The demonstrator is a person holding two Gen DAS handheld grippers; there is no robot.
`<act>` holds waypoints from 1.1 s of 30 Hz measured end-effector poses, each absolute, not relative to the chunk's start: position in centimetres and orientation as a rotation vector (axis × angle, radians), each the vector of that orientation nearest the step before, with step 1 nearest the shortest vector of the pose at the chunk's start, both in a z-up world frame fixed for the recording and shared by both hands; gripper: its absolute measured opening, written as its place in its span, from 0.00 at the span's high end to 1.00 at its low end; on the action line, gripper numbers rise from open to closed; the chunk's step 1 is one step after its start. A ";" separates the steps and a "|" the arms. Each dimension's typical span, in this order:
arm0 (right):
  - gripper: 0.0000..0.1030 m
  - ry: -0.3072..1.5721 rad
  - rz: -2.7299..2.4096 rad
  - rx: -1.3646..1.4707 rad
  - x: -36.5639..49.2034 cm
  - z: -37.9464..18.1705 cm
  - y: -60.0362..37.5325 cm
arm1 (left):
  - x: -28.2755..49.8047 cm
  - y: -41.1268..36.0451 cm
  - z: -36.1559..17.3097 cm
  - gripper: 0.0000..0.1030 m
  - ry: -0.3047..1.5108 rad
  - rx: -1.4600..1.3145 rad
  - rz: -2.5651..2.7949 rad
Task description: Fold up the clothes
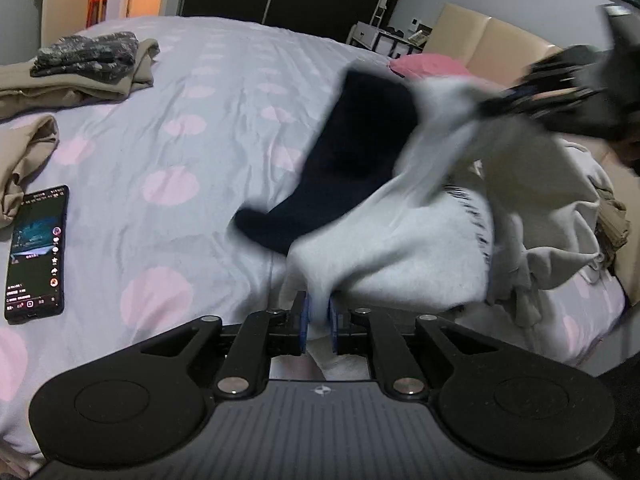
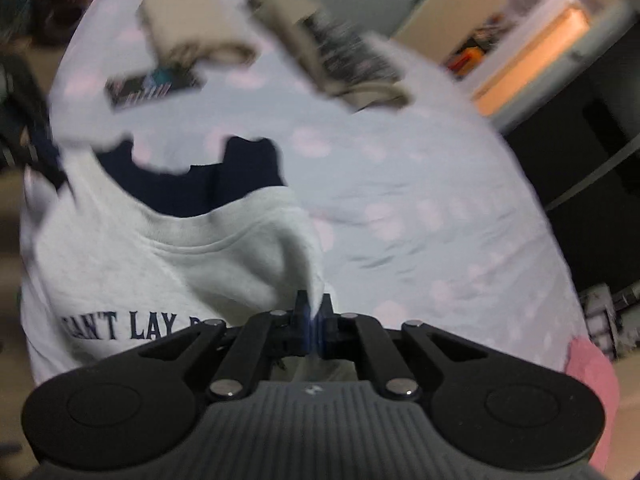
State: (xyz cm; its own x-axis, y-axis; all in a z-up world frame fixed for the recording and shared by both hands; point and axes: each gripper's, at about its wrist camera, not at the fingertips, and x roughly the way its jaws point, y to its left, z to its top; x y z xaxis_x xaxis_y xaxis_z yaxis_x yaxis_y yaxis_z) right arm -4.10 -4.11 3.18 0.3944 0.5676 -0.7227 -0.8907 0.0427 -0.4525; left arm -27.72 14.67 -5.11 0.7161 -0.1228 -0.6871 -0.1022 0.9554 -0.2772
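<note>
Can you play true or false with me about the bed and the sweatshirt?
1. Both grippers pinch the white sweatshirt. True: the left gripper and the right gripper each have its cloth between their jaws.
2. The phone has its screen switched off. False: the screen is lit.
3. The sweatshirt has dark letters on it. True.
4. The bed sheet is plain green. False: it is pale with pink dots.
5. The folded clothes are on the floor. False: they sit on the bed.
</note>
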 end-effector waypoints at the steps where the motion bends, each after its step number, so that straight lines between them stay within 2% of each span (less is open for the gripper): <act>1: 0.96 0.399 1.139 -0.975 -3.9 4.2 -5.5 | -27.8 14.6 -5.1 0.89 0.765 -0.309 -0.013; 5: 0.96 0.438 1.071 -0.856 -3.0 6.3 -11.1 | -27.7 14.4 -5.2 0.71 0.758 -0.318 -0.052; 9: 0.96 0.494 1.084 -0.782 -3.1 5.4 -16.0 | -27.1 13.7 -4.8 0.48 0.720 -0.246 -0.106; 14: 0.95 0.534 1.081 -0.776 -4.2 3.7 -18.5 | -24.7 11.5 -5.5 0.45 0.798 -0.132 -0.265; 17: 0.95 0.541 1.082 -0.772 -4.6 3.4 -19.2 | -23.5 10.0 -6.1 0.48 0.835 -0.072 -0.315; 18: 0.95 0.545 1.084 -0.771 -4.9 3.4 -19.5 | -23.3 9.4 -6.2 0.56 0.837 -0.049 -0.333; 19: 0.95 0.554 1.089 -0.776 -5.0 3.3 -19.7 | -23.1 8.7 -6.3 0.64 0.840 -0.026 -0.353; 20: 0.95 0.566 1.086 -0.793 -5.1 2.9 -19.9 | -23.0 8.0 -6.4 0.84 0.845 -0.004 -0.375; 21: 0.95 0.580 1.082 -0.812 -5.1 2.4 -19.9 | -23.0 7.3 -6.6 0.96 0.858 0.019 -0.392; 27: 0.93 0.687 1.036 -0.925 -4.5 -1.6 -19.9 | -23.4 5.1 -7.8 0.97 0.897 0.099 -0.396; 29: 0.85 0.702 1.019 -0.944 -4.5 -2.7 -19.5 | -23.7 5.6 -7.9 0.97 0.889 0.066 -0.383; 31: 0.53 0.665 1.022 -0.964 -4.9 -3.2 -19.2 | -23.7 6.1 -7.8 0.96 0.891 0.041 -0.385; 33: 0.41 0.606 1.042 -0.955 -5.5 -3.2 -18.8 | -23.8 6.3 -7.9 0.95 0.900 0.037 -0.390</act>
State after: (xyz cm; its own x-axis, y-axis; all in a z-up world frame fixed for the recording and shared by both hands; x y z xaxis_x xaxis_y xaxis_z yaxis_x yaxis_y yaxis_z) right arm -5.54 -18.81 -3.21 0.4062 0.4407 -0.8005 -0.9137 0.1830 -0.3628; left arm -23.81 6.32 -7.90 0.5563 -0.3149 -0.7690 0.3452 0.9294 -0.1308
